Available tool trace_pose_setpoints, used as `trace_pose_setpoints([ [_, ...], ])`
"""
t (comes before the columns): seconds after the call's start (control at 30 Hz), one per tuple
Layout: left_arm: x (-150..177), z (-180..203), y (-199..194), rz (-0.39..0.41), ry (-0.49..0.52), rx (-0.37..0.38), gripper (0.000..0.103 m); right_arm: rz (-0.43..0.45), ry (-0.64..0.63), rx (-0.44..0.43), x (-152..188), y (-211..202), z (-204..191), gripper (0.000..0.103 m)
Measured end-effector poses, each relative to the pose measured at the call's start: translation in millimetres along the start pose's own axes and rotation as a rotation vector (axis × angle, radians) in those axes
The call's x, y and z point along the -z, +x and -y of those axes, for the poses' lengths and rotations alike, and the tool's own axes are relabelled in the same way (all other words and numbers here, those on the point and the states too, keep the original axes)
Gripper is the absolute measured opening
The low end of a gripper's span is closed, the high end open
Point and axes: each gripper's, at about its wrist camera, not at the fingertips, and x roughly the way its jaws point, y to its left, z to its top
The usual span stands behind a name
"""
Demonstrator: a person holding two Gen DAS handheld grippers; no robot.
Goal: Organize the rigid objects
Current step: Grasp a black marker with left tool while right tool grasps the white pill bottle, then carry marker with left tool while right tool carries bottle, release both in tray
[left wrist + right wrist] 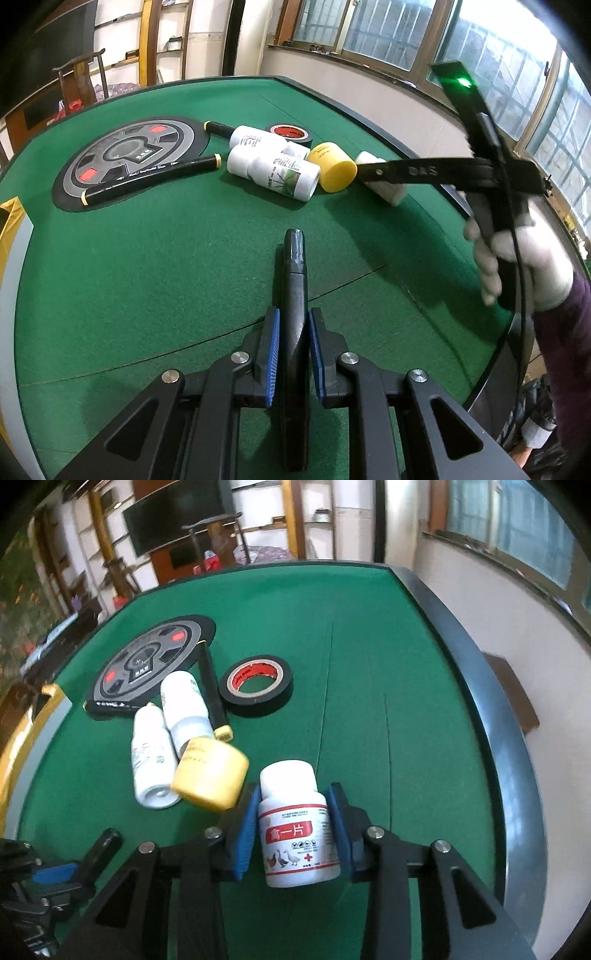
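My left gripper point(292, 325) is shut on a black marker pen point(293, 295) that points forward over the green table. My right gripper point(291, 797) is shut on a white pill bottle with a red label point(297, 823); in the left wrist view it reaches in from the right point(369, 171) over that bottle point(388, 190). Beside it lie a yellow bottle point(210, 775) point(332, 168), two white bottles point(151, 760) point(184, 709) point(273, 171) point(266, 142), two black pens with yellow ends point(212, 694) point(151, 179) and a roll of black tape point(256, 688) point(290, 133).
A round black and grey panel with red buttons point(125, 158) point(147, 664) sits in the table's middle. The table's dark raised rim point(480, 701) runs along the right. A yellow-edged thing point(11, 221) is at the left edge. Chairs and shelves stand beyond the table.
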Motion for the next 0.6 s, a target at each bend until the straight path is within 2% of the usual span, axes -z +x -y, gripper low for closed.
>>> trace_pose_setpoints([
  [0.17,2.9,-8.6,-7.0,-0.001,-0.034,0.042,0.015,0.039,0.123,-0.099,25.7,-34.1,2.4,0.036],
  [0.33,15.0,-18.4,-44.2,0.077,-0.090,0.133,0.015,0.067,0.194,-0.243,47.2,-67.5,-15.0,0.036],
  [0.5,25.1,-46.4,-98.2,0.180,-0.160,0.181,0.015,0.052,0.177,-0.380,43.0,-80.9,-68.3,0.036],
  [0.6,39.1,-75.1,-137.4,0.247,-0.203,0.169,0.015,0.043,0.132,-0.480,30.7,-84.2,-119.3,0.036],
])
